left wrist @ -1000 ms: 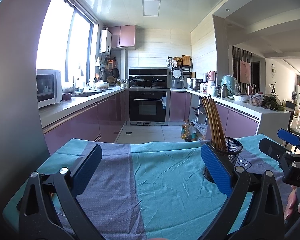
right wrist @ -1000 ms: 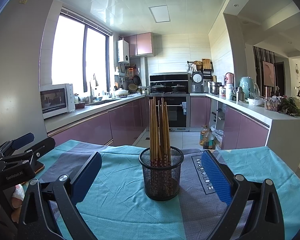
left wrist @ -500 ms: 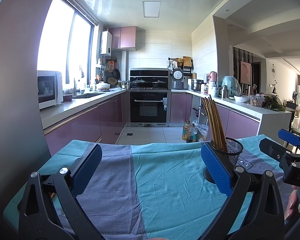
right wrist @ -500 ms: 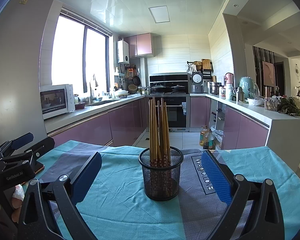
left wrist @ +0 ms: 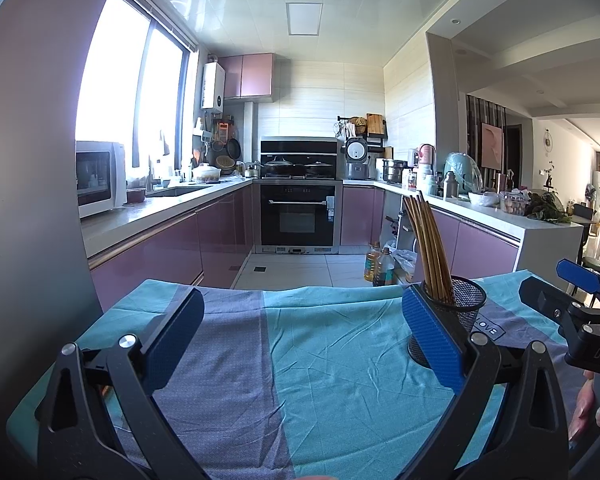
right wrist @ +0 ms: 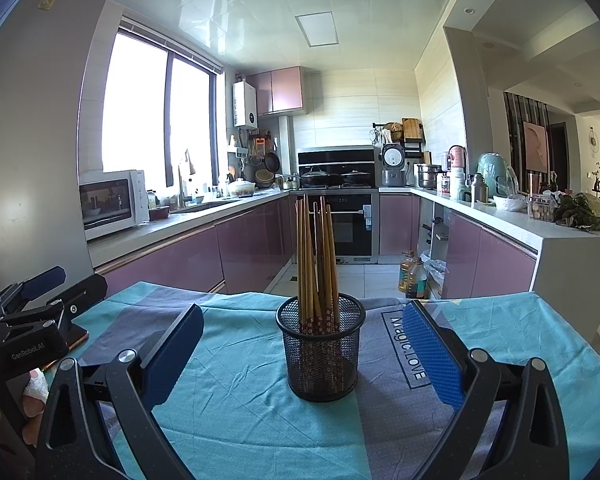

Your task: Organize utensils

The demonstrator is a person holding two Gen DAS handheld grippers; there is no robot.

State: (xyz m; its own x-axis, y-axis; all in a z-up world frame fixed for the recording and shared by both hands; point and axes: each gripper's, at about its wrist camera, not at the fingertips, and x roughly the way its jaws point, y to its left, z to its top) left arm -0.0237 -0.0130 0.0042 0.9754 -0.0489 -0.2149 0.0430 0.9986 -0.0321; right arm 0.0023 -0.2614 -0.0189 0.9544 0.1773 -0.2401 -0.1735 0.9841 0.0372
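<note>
On the table, spread edge to edge, lay the tablecloth: soft woven fabric in teal and grey-violet blocks, creased, with printed lettering to the right of the mesh cup. It looked loose enough to ruck or drag if anything were pushed across it.

Mesh cup: black wire mesh, round, open-topped, upright at the middle of the cloth. I judged it light and fairly stiff, liable to tip or skate on the fabric if the sticks were levered sideways.

Chopsticks: a bundle standing in the mesh cup, long, thin, rigid, brown wood or bamboo, with a red flowered pattern on the lower ends seen through the mesh. I judged them very light, smooth and inclined to roll or twist between flat pads. Best hold, to my mind: on the bare shafts well above the cup's rim, pads square across one or two sticks, lifted straight up. No other utensil showed near the cup.

Right gripper: mine, black frame, blue textured pads, jaws wide apart and holding nothing, one finger to either side of the cup on the near side.

Left gripper: same build, jaws likewise spread and unladen, over bare cloth to the left of the cup; its right pad overlapped the cup in that view, contact not determinable.
</note>
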